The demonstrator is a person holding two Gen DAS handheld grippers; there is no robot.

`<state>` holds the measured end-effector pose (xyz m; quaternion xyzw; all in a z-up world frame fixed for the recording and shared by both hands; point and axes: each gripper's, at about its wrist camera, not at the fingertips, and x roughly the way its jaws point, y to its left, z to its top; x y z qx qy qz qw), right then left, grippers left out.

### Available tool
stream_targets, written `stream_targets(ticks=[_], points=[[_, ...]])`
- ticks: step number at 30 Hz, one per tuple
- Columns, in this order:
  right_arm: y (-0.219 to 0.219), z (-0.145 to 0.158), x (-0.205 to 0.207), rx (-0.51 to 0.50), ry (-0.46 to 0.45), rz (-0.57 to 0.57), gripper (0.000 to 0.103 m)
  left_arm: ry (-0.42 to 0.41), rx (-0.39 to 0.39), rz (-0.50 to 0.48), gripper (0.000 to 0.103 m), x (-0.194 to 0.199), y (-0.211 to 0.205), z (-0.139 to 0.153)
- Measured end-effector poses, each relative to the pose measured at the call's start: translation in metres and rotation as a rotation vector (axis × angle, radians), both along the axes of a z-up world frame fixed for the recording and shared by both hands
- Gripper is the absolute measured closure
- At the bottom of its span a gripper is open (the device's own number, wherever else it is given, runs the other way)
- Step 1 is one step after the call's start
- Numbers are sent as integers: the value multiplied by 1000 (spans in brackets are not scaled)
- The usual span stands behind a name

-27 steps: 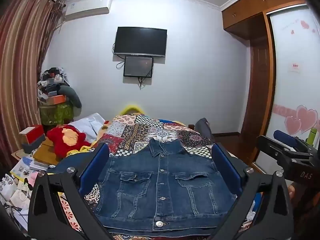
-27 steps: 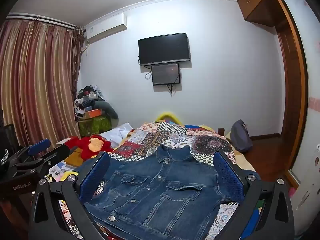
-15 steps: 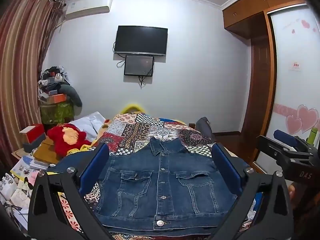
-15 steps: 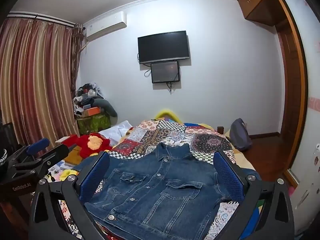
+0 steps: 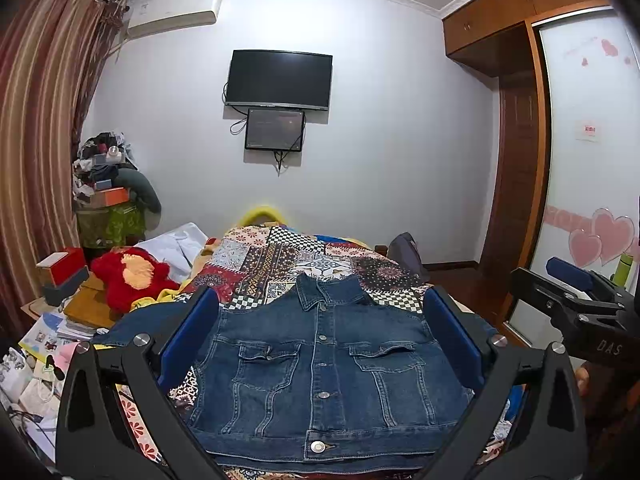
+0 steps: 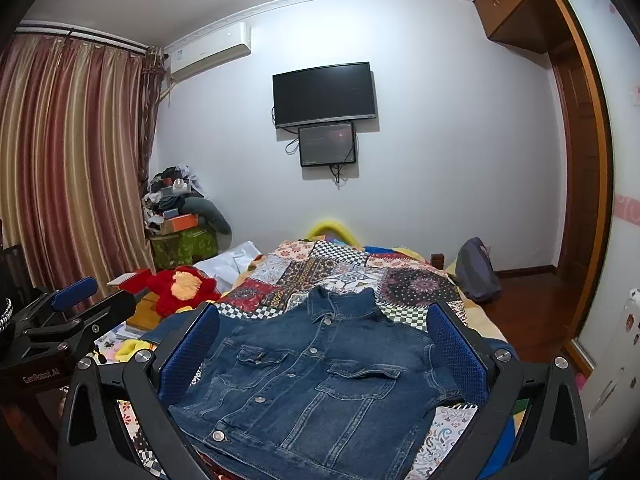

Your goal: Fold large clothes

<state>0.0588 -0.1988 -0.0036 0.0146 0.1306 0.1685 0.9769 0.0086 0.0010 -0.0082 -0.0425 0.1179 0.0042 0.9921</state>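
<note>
1 denim jacket (image 5: 324,376), 2 tools (image 5: 320,332) (image 6: 322,336), 2 wall screens (image 5: 279,79) (image 5: 274,129), 1 red plush (image 5: 128,276)

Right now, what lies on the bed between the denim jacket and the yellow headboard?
Only the patchwork quilt lies between the denim jacket and the yellow headboard; both wrist views show this.

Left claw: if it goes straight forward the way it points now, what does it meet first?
Most likely the denim jacket, which lies flat on the patchwork bedspread just ahead of the open left claw. Nothing stands between them, though depth is uncertain.
</note>
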Motion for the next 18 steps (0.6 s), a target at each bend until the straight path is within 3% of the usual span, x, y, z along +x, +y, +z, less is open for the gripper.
stream_targets(ticks=[18], points=[[1,3,-1,-5,3,3,0,8,-8,7,0,0,2,0]])
